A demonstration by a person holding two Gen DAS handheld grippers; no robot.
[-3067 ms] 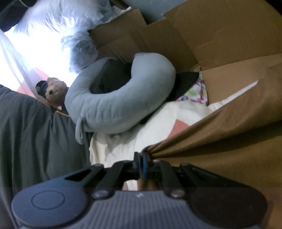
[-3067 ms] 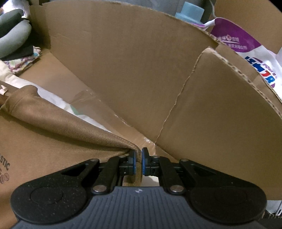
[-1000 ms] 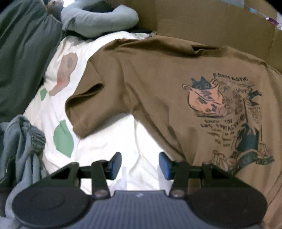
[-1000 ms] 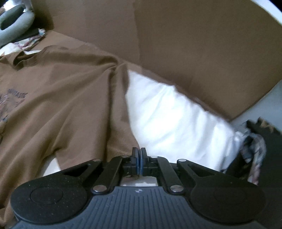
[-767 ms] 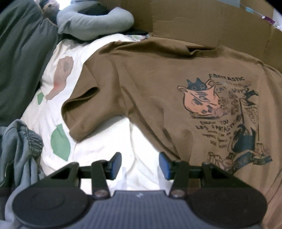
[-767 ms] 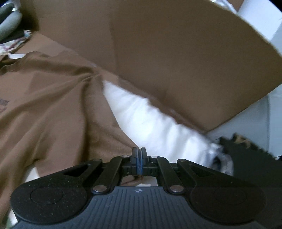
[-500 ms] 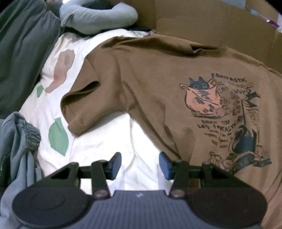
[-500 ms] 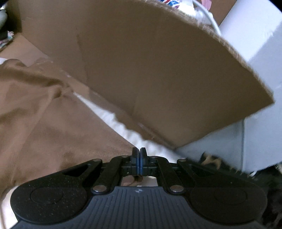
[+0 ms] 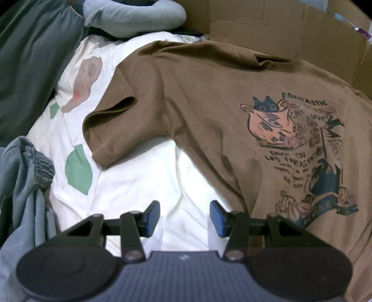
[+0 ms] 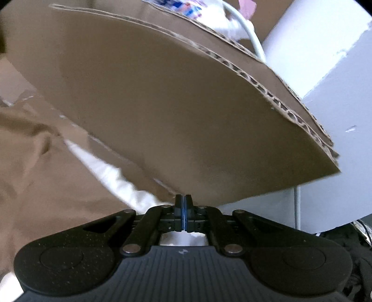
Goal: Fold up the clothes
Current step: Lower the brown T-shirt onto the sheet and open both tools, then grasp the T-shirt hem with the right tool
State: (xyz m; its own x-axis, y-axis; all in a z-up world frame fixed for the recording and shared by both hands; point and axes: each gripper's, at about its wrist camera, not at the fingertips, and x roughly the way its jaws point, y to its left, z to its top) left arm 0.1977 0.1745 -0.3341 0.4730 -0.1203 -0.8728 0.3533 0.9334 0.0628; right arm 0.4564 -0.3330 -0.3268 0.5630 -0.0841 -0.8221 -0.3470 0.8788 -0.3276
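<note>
Shirt (image 9: 209, 97) — one; grippers — two

Home bedroom: printed quilt (image 9: 130, 185), neck pillow (image 9: 134, 16) (grey), cardboard box (image 10: 162, 104) alongside.

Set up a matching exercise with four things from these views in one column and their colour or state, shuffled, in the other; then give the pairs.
Things:
1. left gripper
2. right gripper
3. T-shirt
4. neck pillow

States or colours:
A. grey-blue
B. fingers closed together
C. brown, spread out print side up
D. fingers apart over the white bedding

Pairs: 1-D, 2-B, 3-C, 4-A
</note>
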